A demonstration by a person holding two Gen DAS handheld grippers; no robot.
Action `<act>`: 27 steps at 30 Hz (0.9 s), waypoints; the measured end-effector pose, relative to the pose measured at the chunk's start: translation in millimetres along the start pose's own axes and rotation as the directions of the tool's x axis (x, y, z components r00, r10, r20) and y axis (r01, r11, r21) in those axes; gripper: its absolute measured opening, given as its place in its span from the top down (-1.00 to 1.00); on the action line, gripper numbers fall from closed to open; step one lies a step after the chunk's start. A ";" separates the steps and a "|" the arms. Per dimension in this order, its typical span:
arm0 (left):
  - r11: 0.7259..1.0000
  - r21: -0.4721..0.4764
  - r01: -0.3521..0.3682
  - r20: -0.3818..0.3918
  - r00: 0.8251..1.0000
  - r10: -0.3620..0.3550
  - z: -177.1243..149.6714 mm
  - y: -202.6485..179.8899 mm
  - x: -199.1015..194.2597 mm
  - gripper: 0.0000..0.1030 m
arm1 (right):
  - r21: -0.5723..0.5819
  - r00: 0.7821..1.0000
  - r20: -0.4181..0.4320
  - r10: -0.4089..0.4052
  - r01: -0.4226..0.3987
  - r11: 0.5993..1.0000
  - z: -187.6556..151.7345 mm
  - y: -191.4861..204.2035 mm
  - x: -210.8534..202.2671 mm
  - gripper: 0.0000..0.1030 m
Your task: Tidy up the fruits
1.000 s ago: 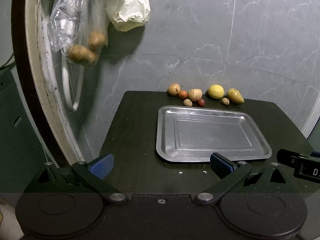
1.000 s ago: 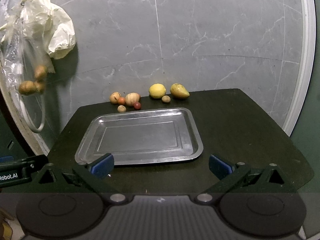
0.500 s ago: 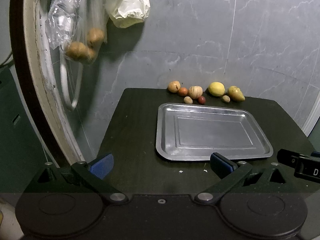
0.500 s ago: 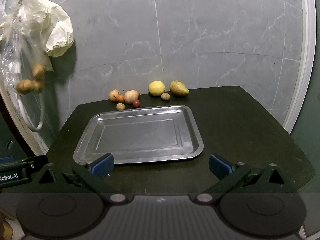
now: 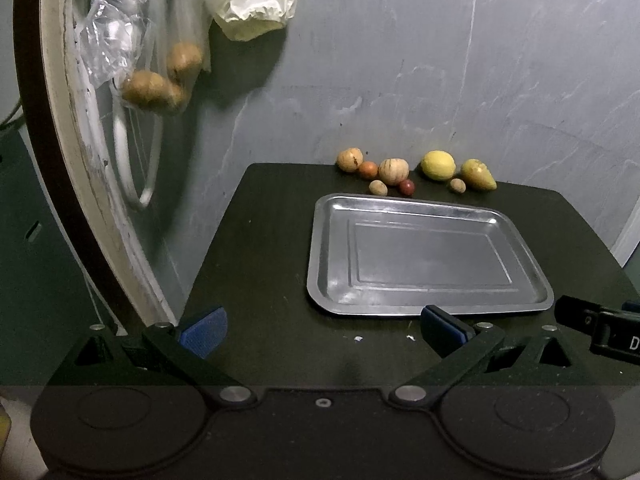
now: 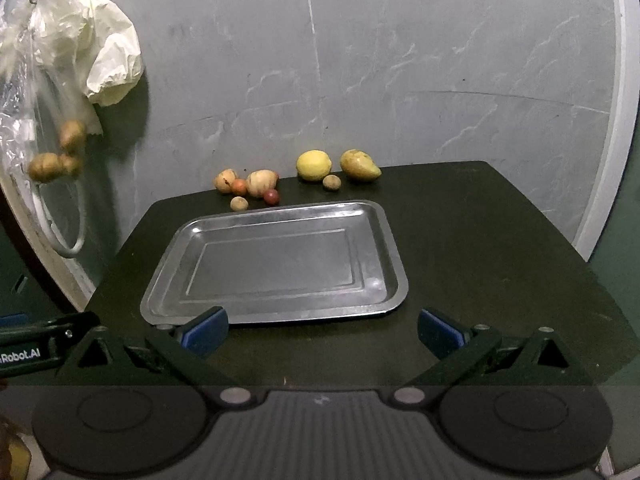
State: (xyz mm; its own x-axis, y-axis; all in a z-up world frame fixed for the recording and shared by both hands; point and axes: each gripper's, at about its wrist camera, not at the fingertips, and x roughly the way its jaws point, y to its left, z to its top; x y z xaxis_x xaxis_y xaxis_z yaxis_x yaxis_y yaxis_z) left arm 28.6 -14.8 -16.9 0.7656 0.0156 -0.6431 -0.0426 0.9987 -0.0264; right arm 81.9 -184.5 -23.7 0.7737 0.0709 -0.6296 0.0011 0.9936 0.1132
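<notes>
Now, against the frame half a second back, both views sit slightly nearer the tray (image 5: 520,236) and nothing on the black table (image 5: 260,248) has shifted. Left gripper (image 5: 323,330): fingers wide apart, holding nothing. Right gripper (image 6: 322,330): same, wide and empty.

Count: one metal tray, bare; eight fruits in a loose row along the table's far edge, just beyond the tray. These include one yellow lemon (image 6: 314,165), one pear (image 6: 359,165) and one small red fruit (image 6: 271,196). Pear lies on its side, long axis along the row, narrow end pointing right.
</notes>
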 end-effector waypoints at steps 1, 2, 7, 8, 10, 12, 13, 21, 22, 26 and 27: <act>1.000 -0.003 -0.004 -0.005 1.000 0.004 0.7 -1.8 1.8 -0.99 | -0.004 1.000 -0.003 0.006 -0.006 1.000 1.1 -1.1 1.7 -1.00; 1.000 -0.006 -0.009 -0.009 1.000 0.009 1.1 -3.3 3.9 -0.99 | -0.011 1.000 -0.007 0.013 -0.013 1.000 2.7 -1.9 3.9 -1.00; 0.999 -0.032 -0.039 -0.034 0.999 0.038 7.5 -13.1 17.7 -0.99 | -0.035 0.999 -0.028 0.036 -0.037 0.999 10.5 -8.7 16.9 -1.00; 0.998 -0.039 -0.046 -0.038 0.998 0.045 9.5 -15.4 21.2 -0.99 | -0.039 0.999 -0.033 0.040 -0.041 0.998 13.0 -10.7 20.2 -1.00; 0.997 -0.055 -0.060 -0.046 0.997 0.058 14.7 -20.9 30.0 -0.99 | -0.053 0.998 -0.038 0.051 -0.053 0.997 19.9 -16.8 28.6 -1.00; 0.995 -0.073 -0.075 -0.053 0.996 0.071 20.3 -27.1 39.0 -0.99 | -0.073 0.997 -0.039 0.067 -0.070 0.995 27.6 -23.2 37.6 -1.00; 0.993 -0.082 -0.083 -0.056 0.995 0.078 23.6 -30.6 44.1 -0.99 | -0.081 0.996 -0.040 0.074 -0.077 0.994 31.7 -25.5 41.8 -1.00; 0.980 -0.141 -0.142 -0.084 0.988 0.131 50.0 -56.4 74.1 -0.99 | -0.133 0.986 -0.060 0.154 -0.161 0.978 60.7 -54.4 74.3 -1.00; 0.977 -0.149 -0.150 -0.089 0.986 0.138 52.0 -58.5 76.2 -0.99 | -0.136 0.984 -0.067 0.168 -0.175 0.975 62.8 -57.6 78.7 -1.00; 0.971 -0.161 -0.179 -0.108 0.981 0.163 59.2 -63.6 85.0 -0.99 | -0.157 0.976 -0.080 0.202 -0.212 0.965 64.5 -63.9 89.2 -1.00; 0.970 -0.160 -0.183 -0.112 0.980 0.167 61.2 -63.9 87.3 -0.99 | -0.163 0.975 -0.084 0.206 -0.217 0.963 65.2 -64.8 91.7 -1.00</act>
State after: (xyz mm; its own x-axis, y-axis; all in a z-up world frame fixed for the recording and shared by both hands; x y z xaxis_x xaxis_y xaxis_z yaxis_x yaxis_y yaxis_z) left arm 137.5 -74.4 -24.6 0.6709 0.1764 -0.7203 -0.2842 0.9583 -0.0300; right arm 194.1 -248.1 -38.7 0.7012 0.2808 -0.6553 -0.2699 0.9553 0.1206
